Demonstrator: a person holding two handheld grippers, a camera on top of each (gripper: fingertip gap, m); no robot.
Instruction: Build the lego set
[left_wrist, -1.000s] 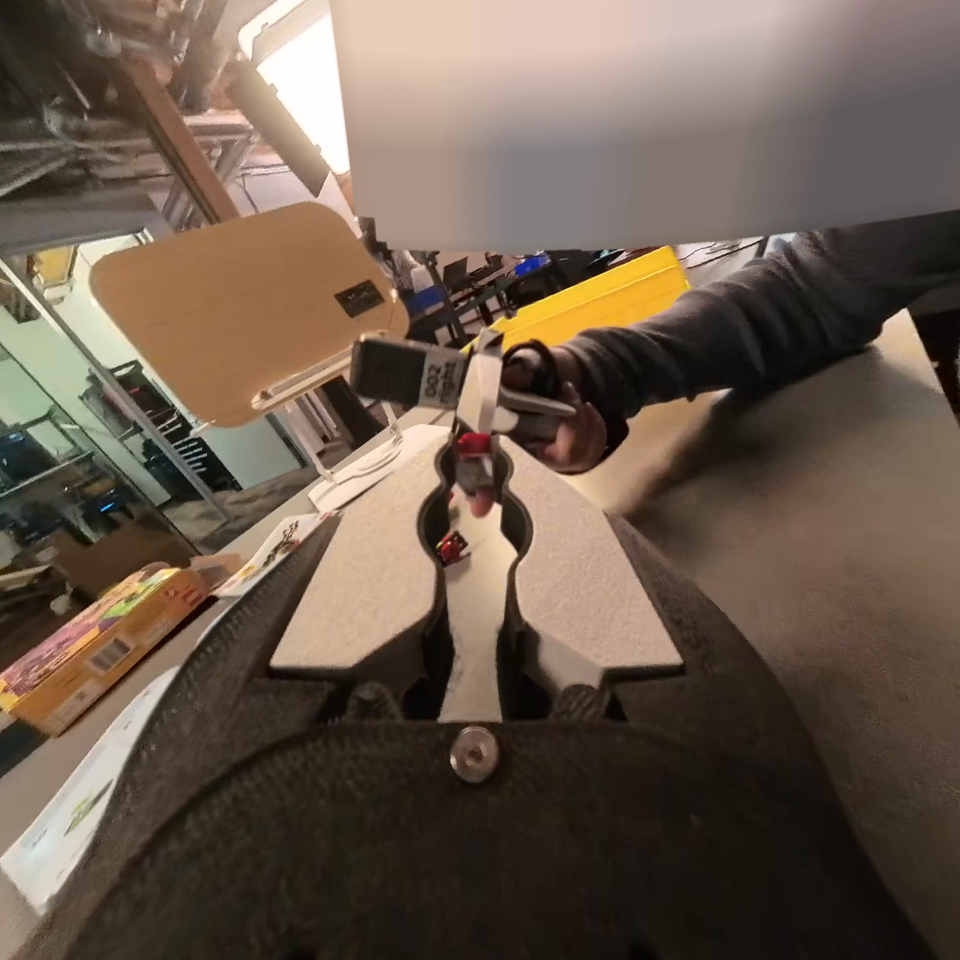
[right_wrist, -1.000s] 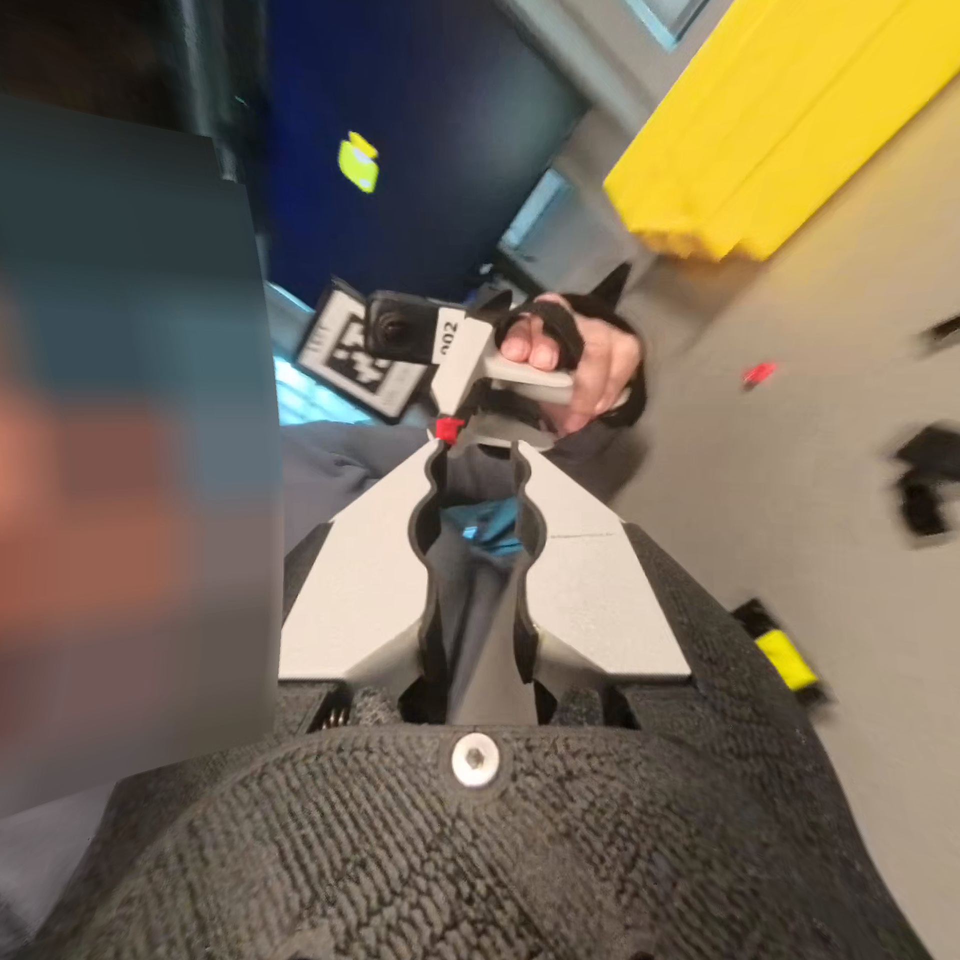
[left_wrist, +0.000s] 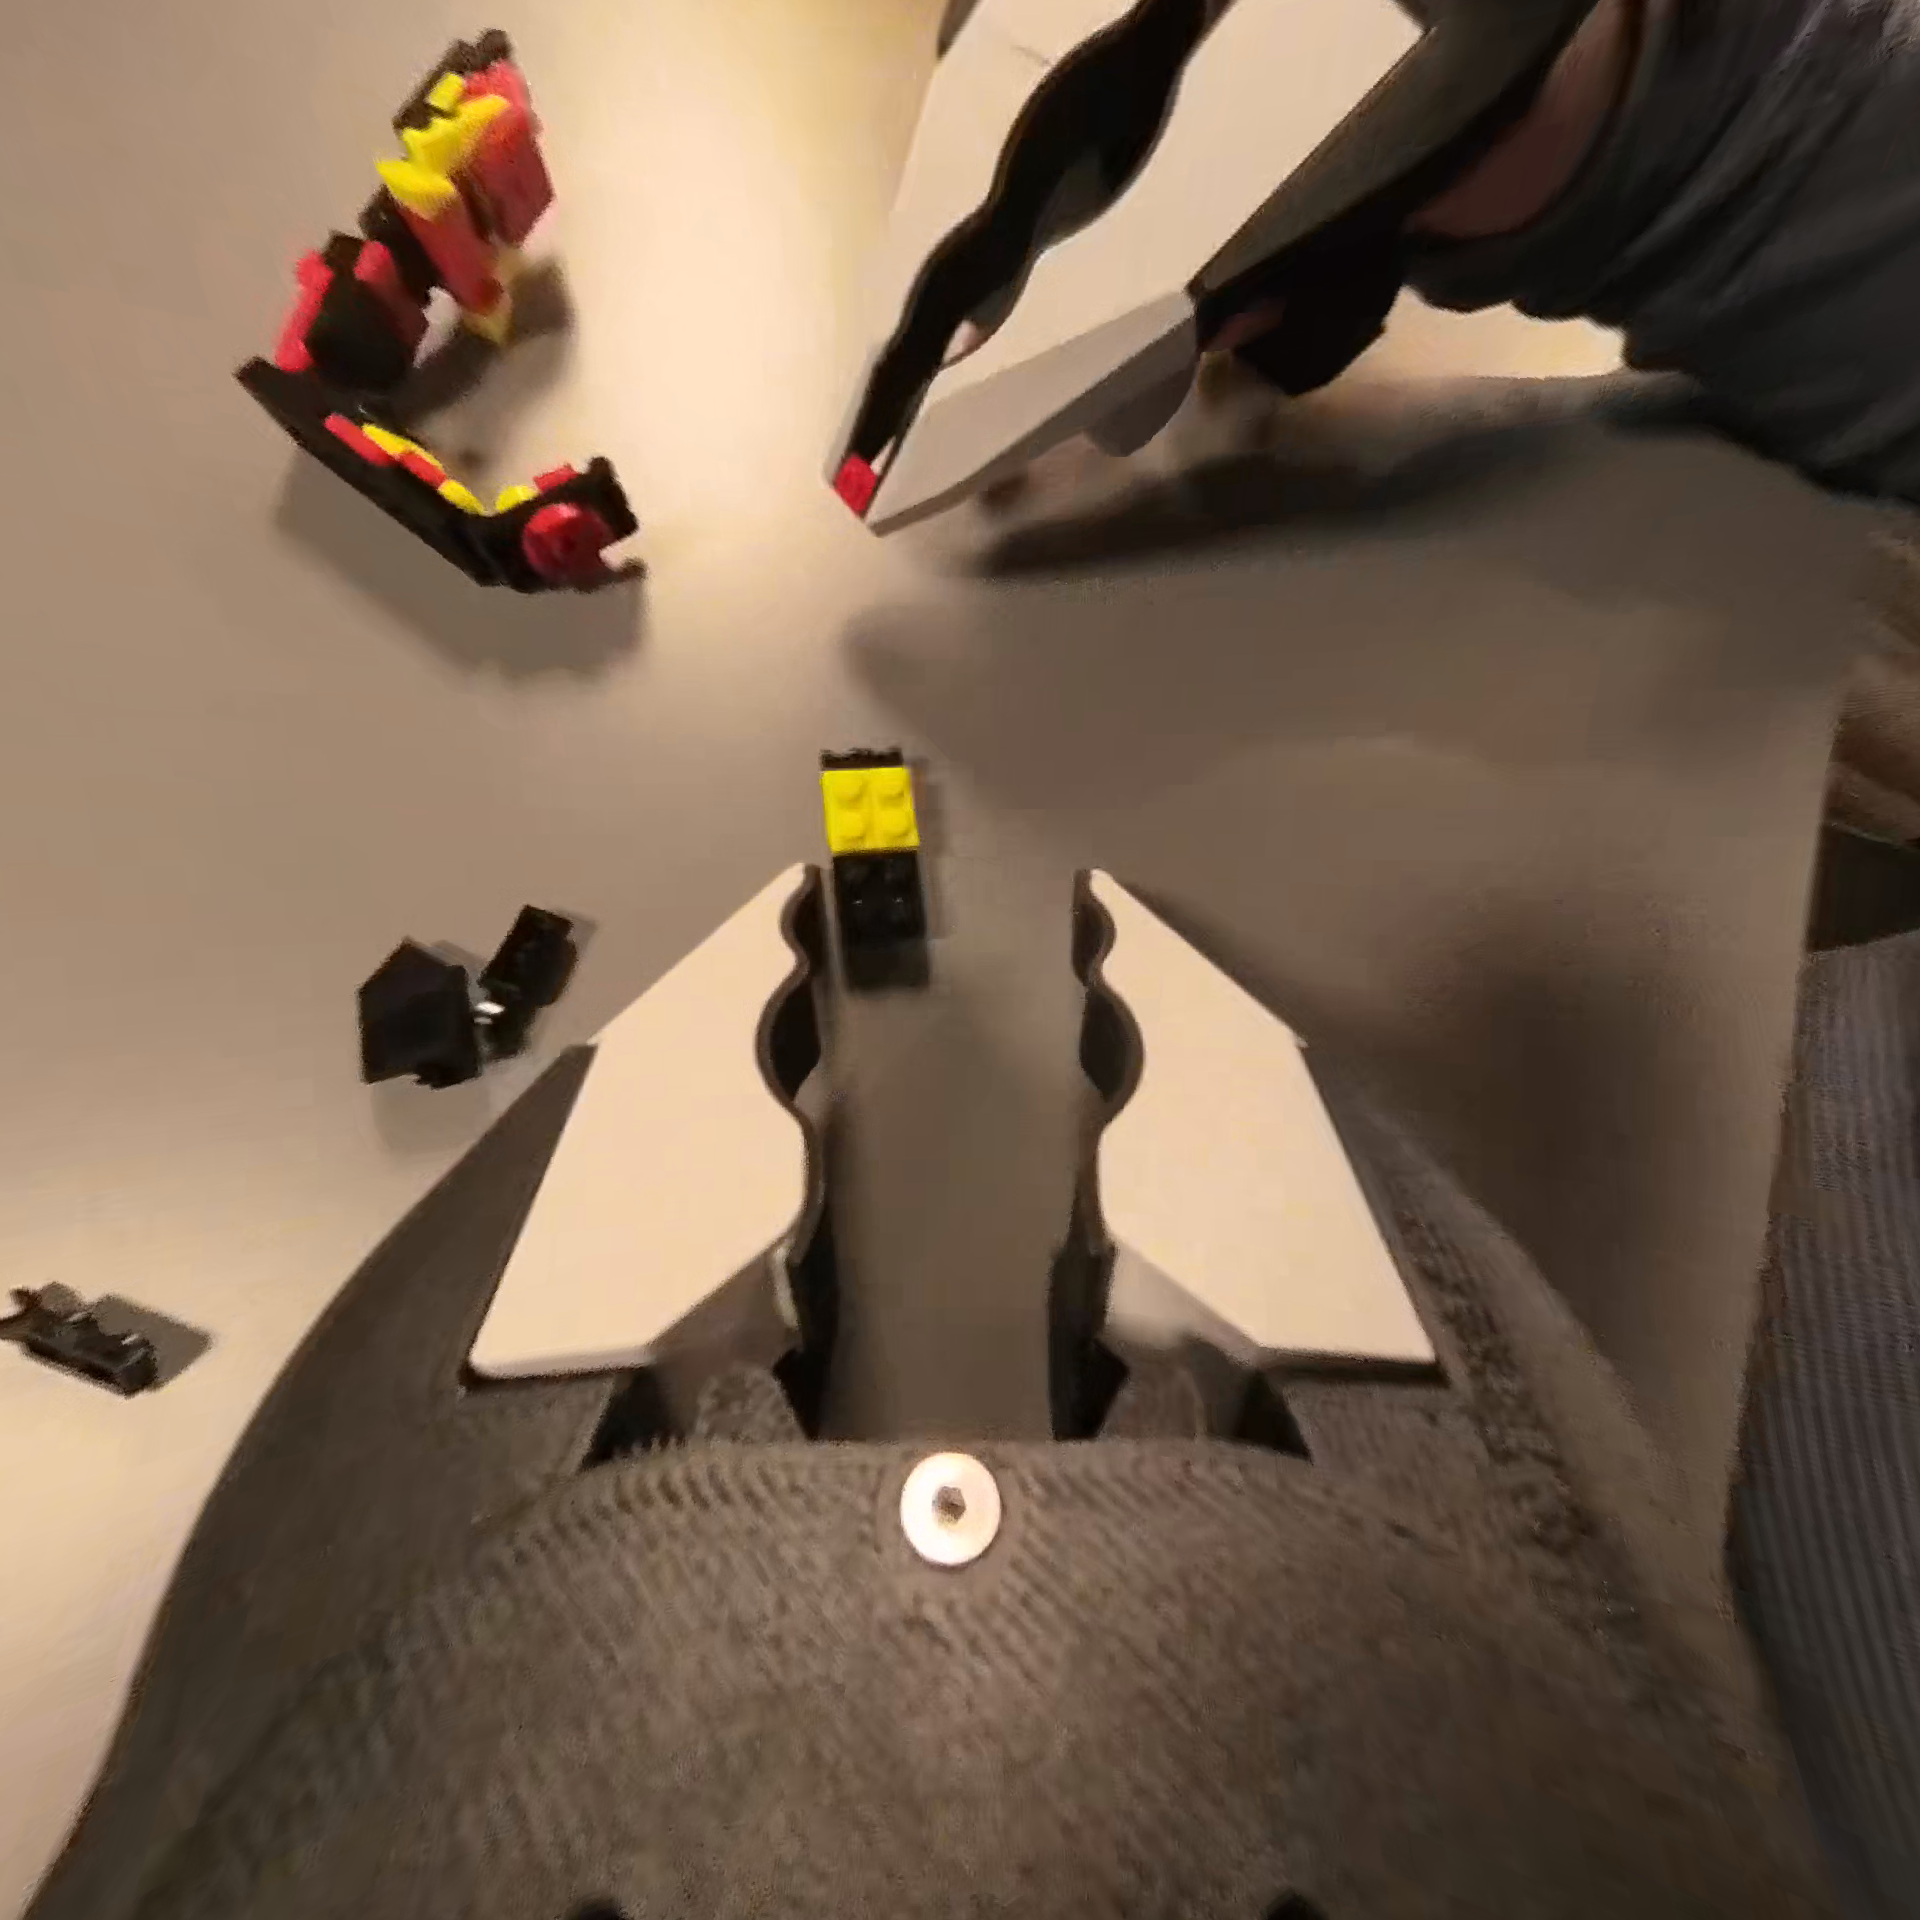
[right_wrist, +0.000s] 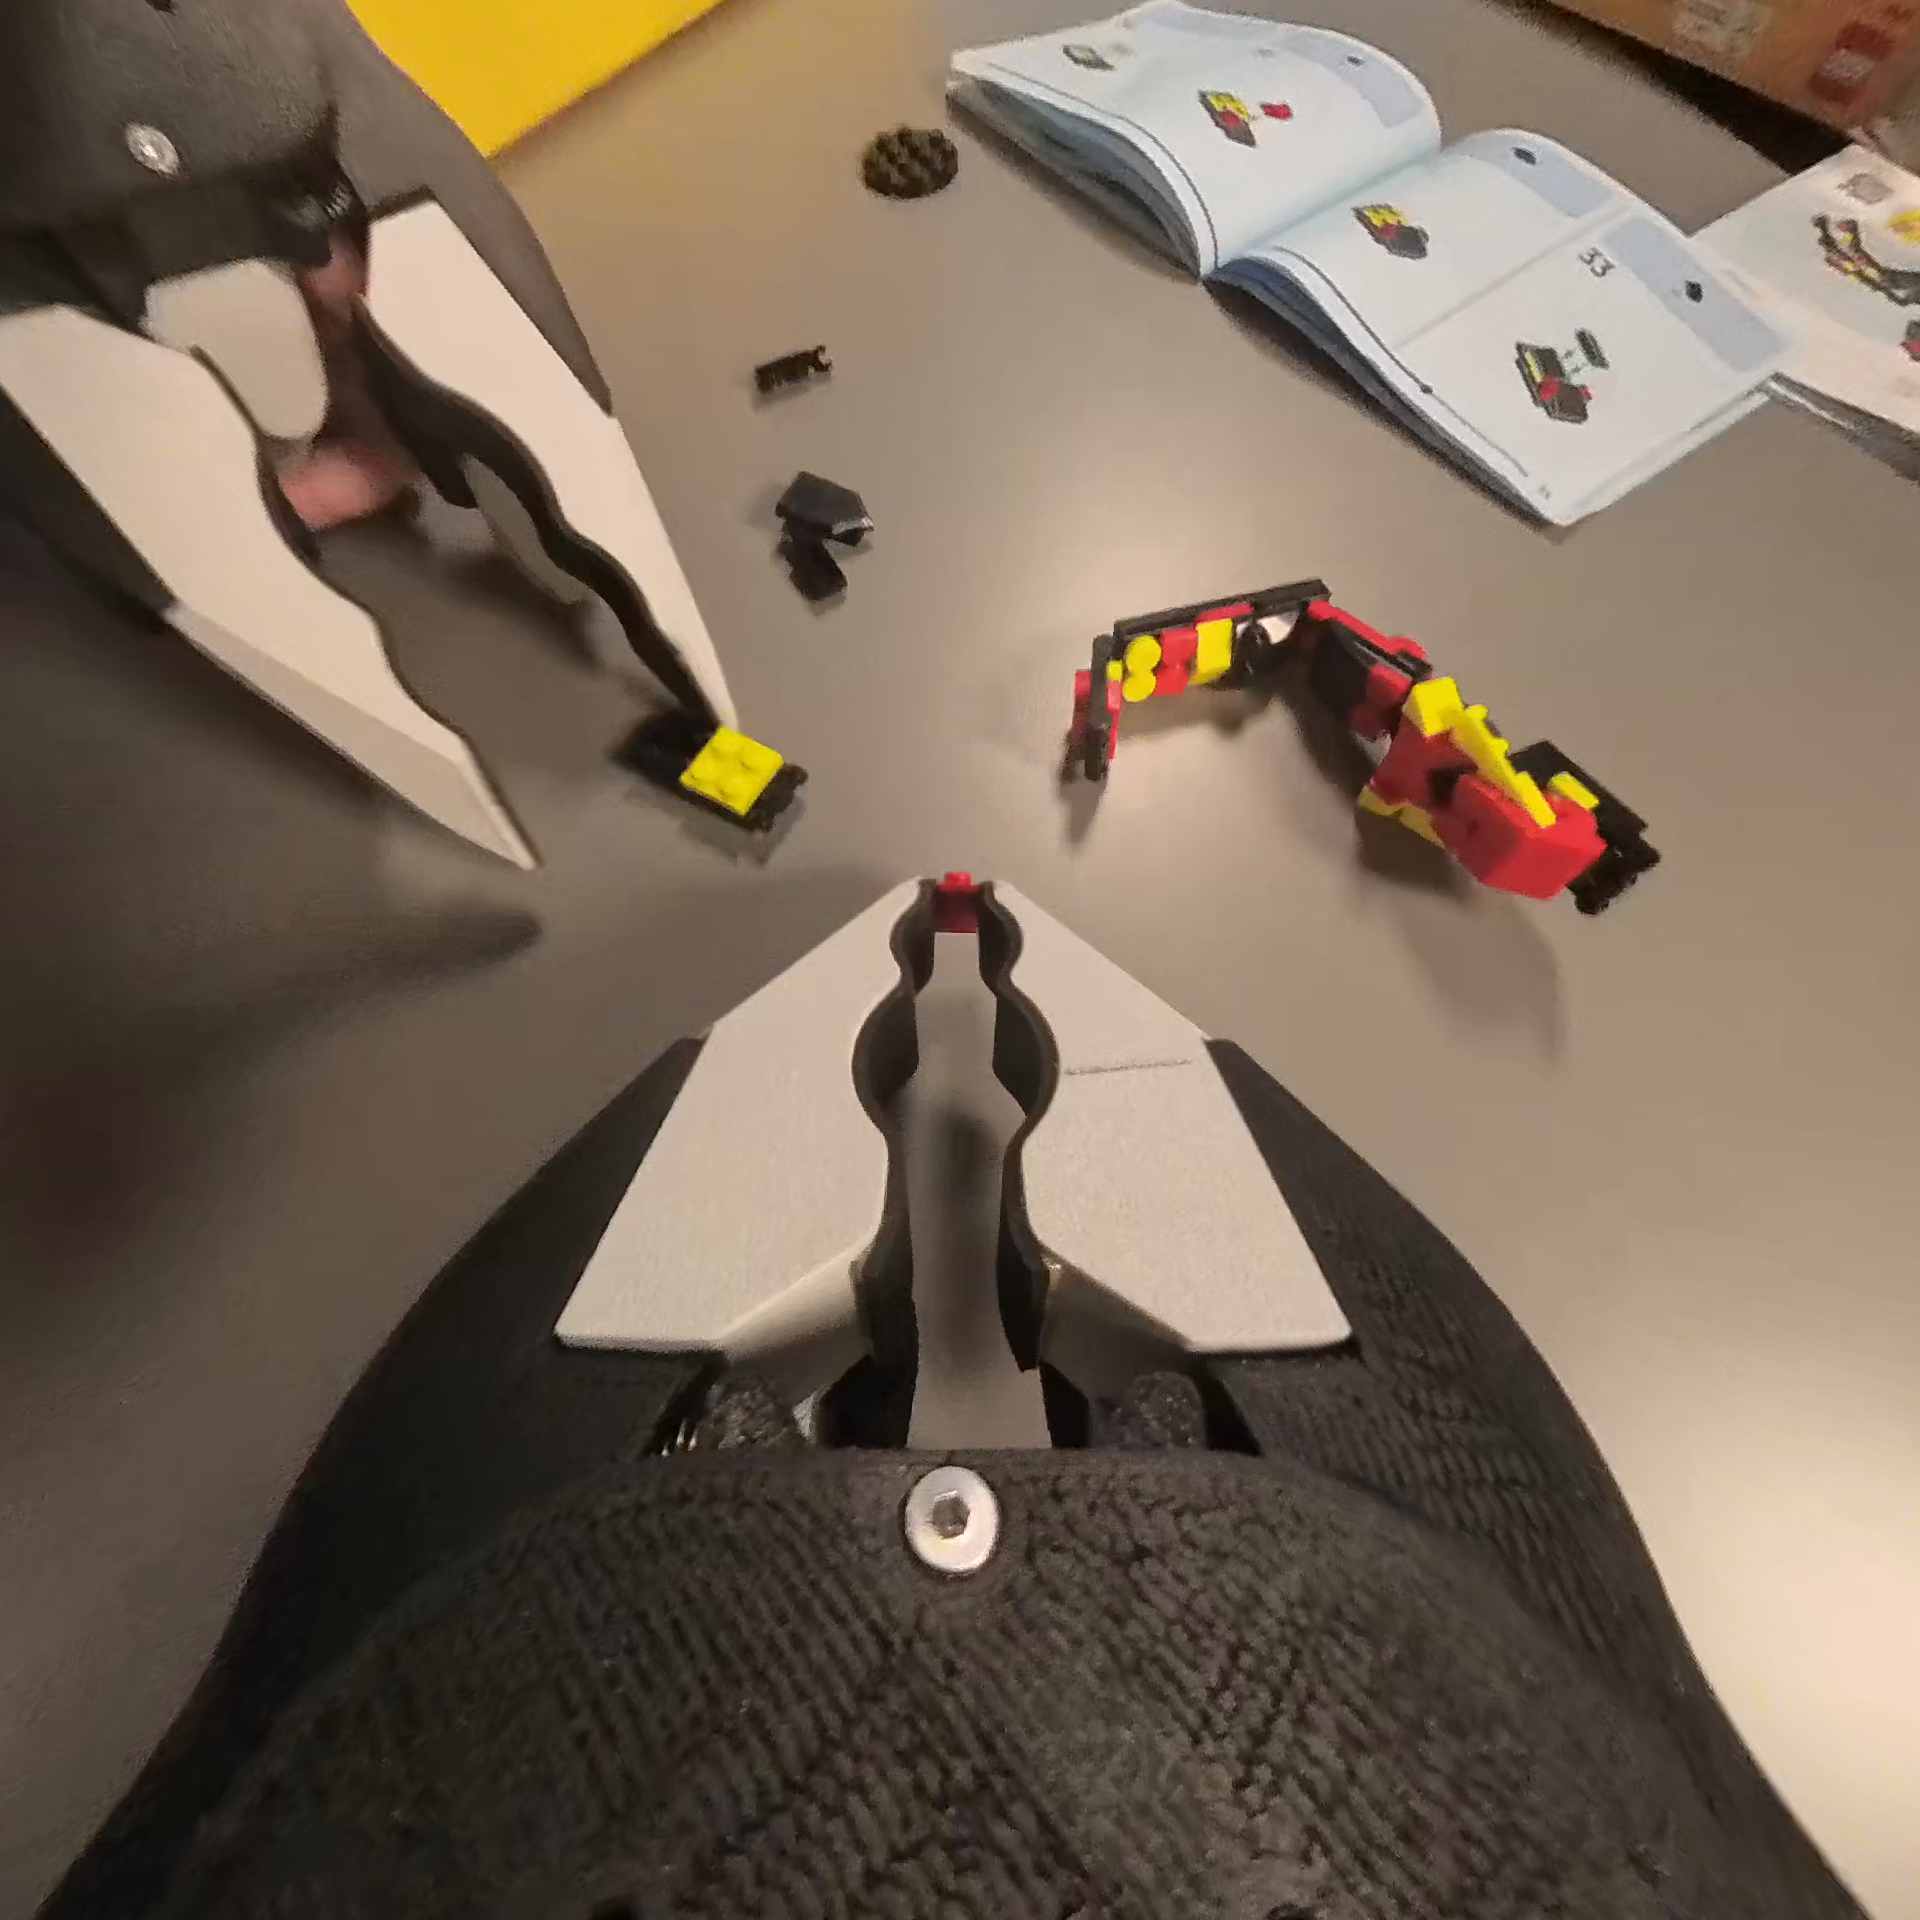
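Red plastic shows at the tips of your right gripper (right_wrist: 954, 896): it is clenched on a small red brick (right_wrist: 954, 902), held above the table (right_wrist: 1195, 1039). Your left gripper (left_wrist: 940, 883) is spread wide around the black plate with a yellow brick on it (left_wrist: 873, 862), one finger touching its side. The step in hand looks like steadying that plate to receive the red brick. Next, close the left on the plate, then line the red piece up over its studs. The larger red, yellow and black assembly (right_wrist: 1351, 717) lies well apart.
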